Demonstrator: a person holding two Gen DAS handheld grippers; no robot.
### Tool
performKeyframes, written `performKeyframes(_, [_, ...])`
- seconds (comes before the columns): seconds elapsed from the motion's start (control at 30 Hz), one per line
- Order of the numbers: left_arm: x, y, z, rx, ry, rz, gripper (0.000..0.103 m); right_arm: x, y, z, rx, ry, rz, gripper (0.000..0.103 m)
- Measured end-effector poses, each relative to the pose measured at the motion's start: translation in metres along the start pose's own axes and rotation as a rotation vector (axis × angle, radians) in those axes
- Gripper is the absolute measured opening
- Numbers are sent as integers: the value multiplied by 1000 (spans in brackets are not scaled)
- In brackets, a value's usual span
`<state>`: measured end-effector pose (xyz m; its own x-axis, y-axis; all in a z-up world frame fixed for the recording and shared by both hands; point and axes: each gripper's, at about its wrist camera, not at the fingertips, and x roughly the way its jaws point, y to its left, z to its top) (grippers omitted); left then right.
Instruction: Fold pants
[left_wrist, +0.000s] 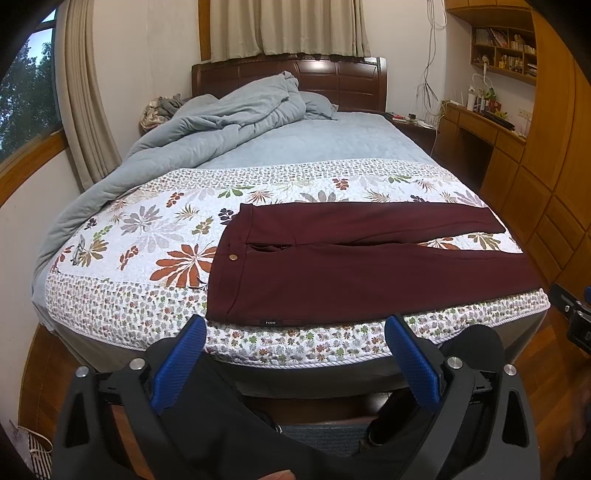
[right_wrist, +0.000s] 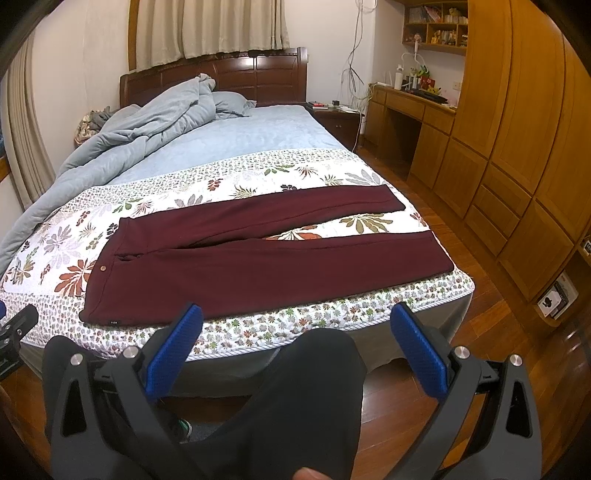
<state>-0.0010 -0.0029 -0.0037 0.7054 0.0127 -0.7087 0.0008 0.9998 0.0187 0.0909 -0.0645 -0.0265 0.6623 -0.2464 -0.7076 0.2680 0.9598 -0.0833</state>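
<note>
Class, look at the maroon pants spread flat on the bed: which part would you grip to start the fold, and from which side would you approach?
Probably the near edge of the pants: left gripper at the waistband corner, right gripper at the near leg's hem. Both lie flat along the bed's foot edge, nearest the open grippers.

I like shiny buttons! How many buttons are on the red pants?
1 that I can make out: a round gold button on the waistband of the pants, at their left end on the bed. Smaller ones may be too tiny or hidden.
</note>
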Motion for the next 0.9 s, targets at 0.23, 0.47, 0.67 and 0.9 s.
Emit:
performKeyframes(0.23, [13,6,2,13,4,-49,98,12,0,2,-38,-1,1,101])
performKeyframes(0.47, [82,63,11,-2,128,-307,98,72,-15,4,-149,50,106,101])
performKeyframes(0.67, [154,133,13,-115,223,-307,98,132,-29,6,-105,190,189,101])
performKeyframes(0.9, [235,169,27,-222,304,-292,98,205,-36,15,-43,321,287,101])
